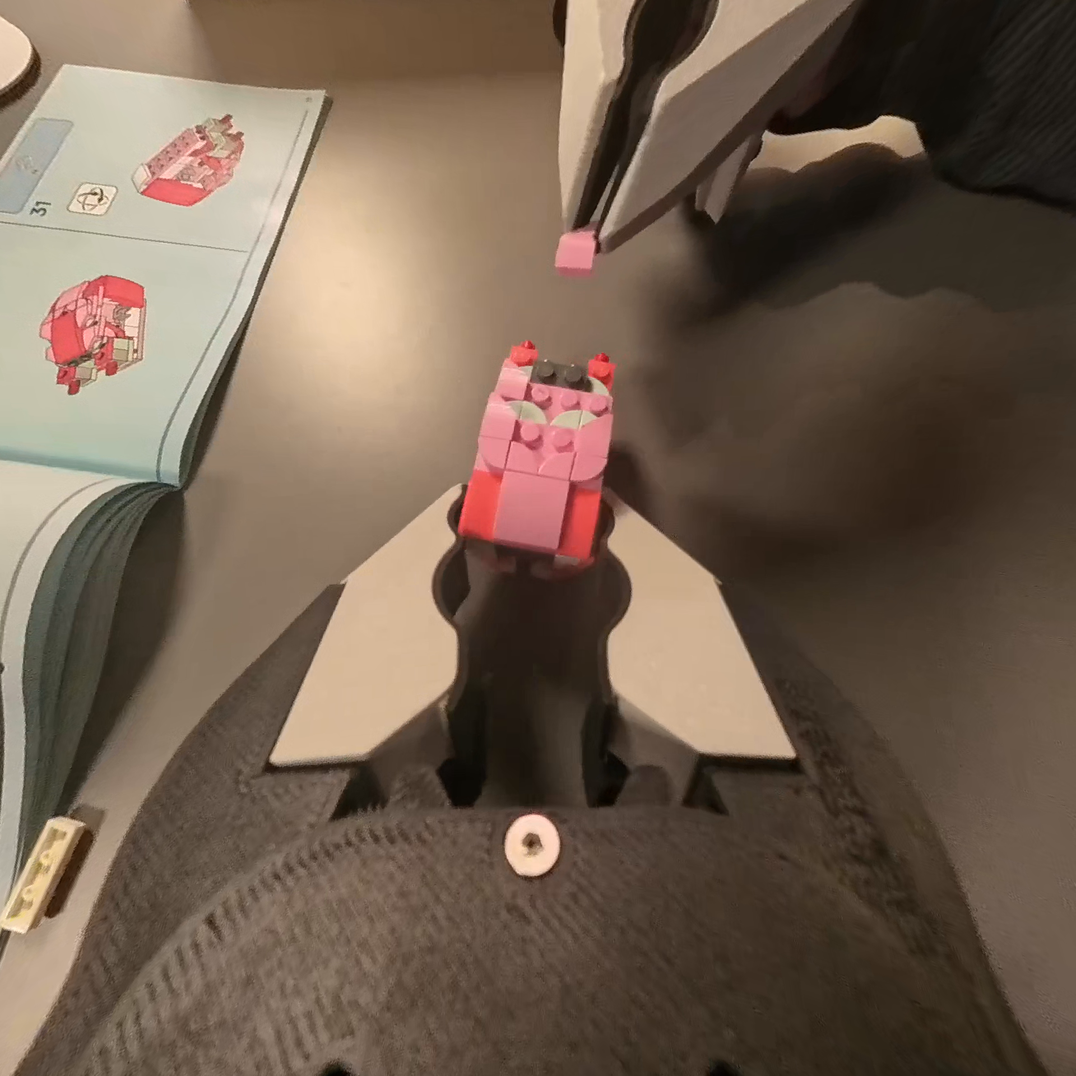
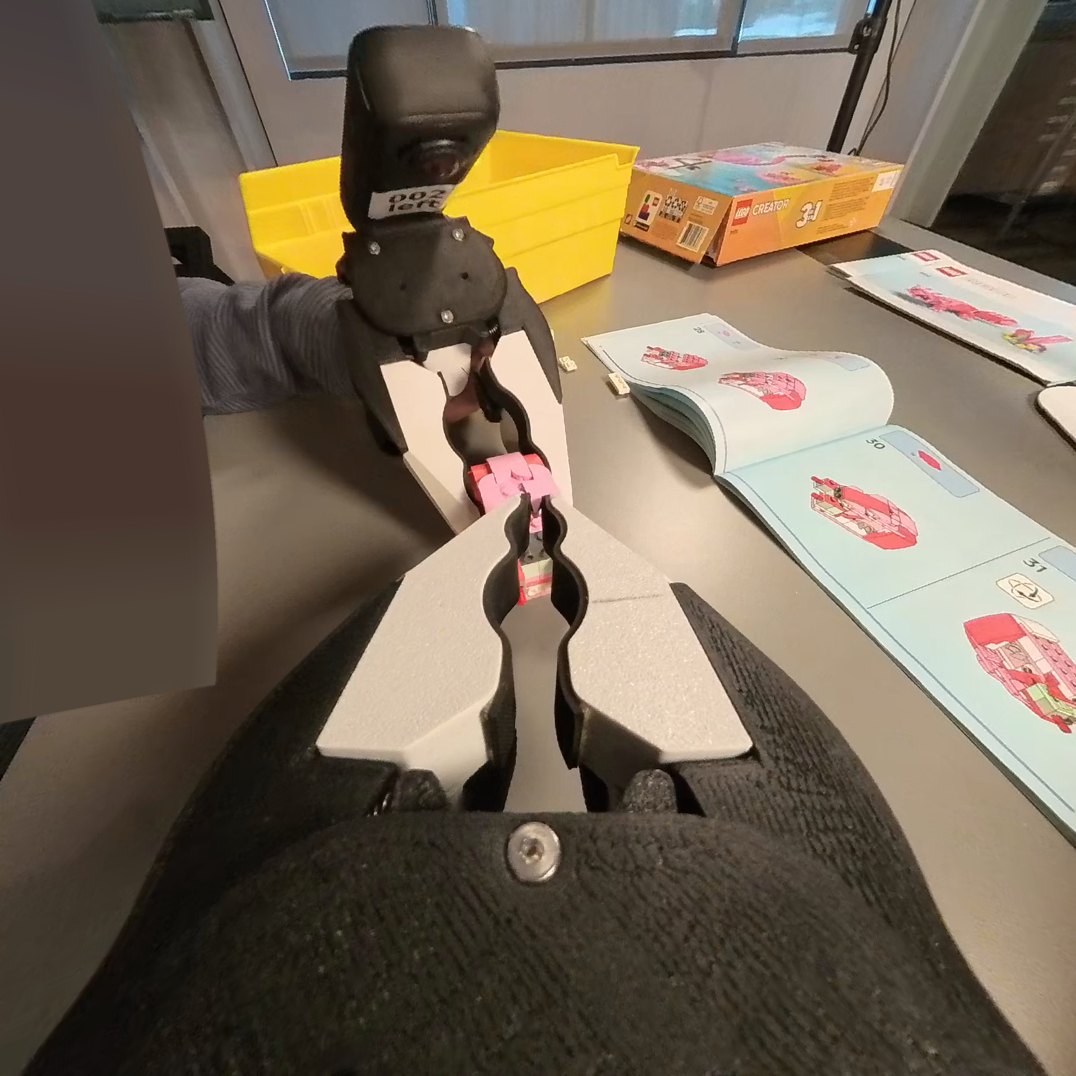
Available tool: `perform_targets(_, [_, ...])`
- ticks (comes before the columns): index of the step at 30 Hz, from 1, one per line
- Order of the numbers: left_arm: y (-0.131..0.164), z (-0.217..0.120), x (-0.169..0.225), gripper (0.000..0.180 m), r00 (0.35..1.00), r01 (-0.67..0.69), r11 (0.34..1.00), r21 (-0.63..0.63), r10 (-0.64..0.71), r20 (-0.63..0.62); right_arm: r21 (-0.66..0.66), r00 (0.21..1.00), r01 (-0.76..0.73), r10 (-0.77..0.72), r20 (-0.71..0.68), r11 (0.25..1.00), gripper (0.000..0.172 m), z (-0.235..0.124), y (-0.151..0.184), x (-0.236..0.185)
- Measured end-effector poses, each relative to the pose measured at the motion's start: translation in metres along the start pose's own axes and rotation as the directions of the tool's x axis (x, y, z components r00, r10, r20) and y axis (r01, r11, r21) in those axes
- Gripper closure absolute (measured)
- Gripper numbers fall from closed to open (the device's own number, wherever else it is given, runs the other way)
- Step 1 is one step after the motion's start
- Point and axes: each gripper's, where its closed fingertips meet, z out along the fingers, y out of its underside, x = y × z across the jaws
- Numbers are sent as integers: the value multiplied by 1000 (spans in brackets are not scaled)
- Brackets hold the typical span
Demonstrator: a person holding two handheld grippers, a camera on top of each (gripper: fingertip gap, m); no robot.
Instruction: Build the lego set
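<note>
Misalignment threatens: your right hand-held gripper [image 1: 588,230], at frame top, pinches a small pink brick [image 1: 575,251] by its edge, so it may twist off above the pink-and-red model [image 1: 541,460] clamped in your left hand-held gripper [image 1: 533,524].

Tabletop clutter around the open instruction booklet [image 2: 862,524]

Behind it stand a yellow bin [image 2: 553,215] and an orange toy box [image 2: 768,204] — two small cream bricks [image 2: 618,385] lie just beside its spine, a second booklet [image 2: 961,303] farther off.

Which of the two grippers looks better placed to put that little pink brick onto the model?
The right gripper, probably: its fingertips pinch the small pink brick just above the pink and red brick model. The left gripper is occupied, clamping that model at its red base.
</note>
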Motion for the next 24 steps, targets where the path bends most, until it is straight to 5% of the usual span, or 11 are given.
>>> perform_targets(16, [-50,-15,7,141,1000,-13,950,312,14,0,-47,993,116,-117,-24,992,170,-10,-19,-10])
perform_targets(24, [-61,-23,5,142,1000,5,921,388,-14,19,-182,982,176,-185,-31,967,170,-5,-30,-13])
